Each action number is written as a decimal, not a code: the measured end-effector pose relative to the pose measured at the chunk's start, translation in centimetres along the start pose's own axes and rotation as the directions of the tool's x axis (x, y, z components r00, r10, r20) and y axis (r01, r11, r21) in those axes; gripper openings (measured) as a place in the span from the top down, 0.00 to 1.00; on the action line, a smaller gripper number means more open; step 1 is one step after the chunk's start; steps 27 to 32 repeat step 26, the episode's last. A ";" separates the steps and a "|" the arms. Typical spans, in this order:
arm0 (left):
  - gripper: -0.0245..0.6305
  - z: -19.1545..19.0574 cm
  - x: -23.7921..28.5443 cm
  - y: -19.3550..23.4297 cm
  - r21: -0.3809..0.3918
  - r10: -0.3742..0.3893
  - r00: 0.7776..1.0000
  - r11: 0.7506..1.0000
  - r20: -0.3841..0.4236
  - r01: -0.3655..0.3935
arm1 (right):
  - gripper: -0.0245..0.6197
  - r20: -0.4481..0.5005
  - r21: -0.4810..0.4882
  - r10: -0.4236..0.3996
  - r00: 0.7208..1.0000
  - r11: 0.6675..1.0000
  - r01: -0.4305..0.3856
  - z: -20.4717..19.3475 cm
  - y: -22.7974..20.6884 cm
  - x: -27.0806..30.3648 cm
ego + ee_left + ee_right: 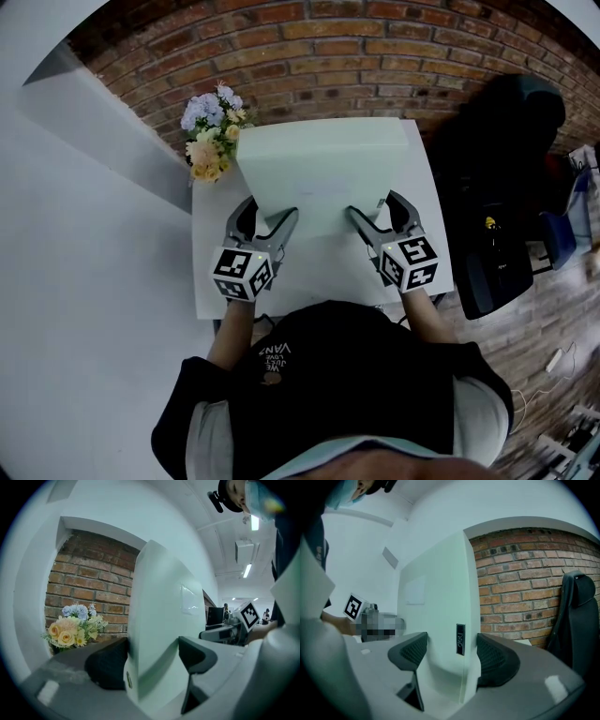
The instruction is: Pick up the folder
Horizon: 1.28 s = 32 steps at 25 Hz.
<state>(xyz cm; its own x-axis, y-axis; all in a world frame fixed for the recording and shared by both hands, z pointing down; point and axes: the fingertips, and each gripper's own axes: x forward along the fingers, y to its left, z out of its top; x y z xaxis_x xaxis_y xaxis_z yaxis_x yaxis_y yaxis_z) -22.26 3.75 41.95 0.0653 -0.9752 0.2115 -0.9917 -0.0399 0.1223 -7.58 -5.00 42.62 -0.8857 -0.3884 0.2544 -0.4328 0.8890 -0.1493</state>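
holding the folder [323,169] from both ends, the left tool [272,211] and the right tool [375,208] are each pinched onto it rather than spread. in the left gripper view the pale cover [161,611] rises straight ahead of the left tool [152,660], with a dark pad pressed to either face. in the right gripper view the right tool [447,656] clamps the edge that carries a small dark label [460,639], one ribbed pad on each side. the folder stands tall beyond both tools, above the white tabletop [319,267]; whether its lower edge has cleared the tabletop cannot be told. the pick-up looks well along, with the hold made and the raise the part left to finish. both pinches sit low on a smooth cover, so the tall part ahead of the tools could lean and pivot in the pads, sliding down if the squeeze eases. if one tool rises faster than the other, the folder may twist and slip out at one end. the flowers [211,131] stand just outside and ahead of the left tool, and a lean that way could knock them. a dark chair [574,616] is off to the outside of the right tool, well apart.
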 end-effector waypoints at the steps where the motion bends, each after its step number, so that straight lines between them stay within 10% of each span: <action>1: 0.43 -0.1 0.0 0.0 -0.002 0.001 1.000 1.000 -0.001 -0.001 | 0.46 -0.001 0.000 -0.001 1.000 1.000 0.001 -0.1 0.0 0.0; 32: 0.43 -1.4 0.0 -0.4 -0.048 0.003 1.000 0.999 -0.001 -0.003 | 0.46 -0.021 0.002 -0.024 1.000 1.000 0.024 -1.1 -0.1 -0.5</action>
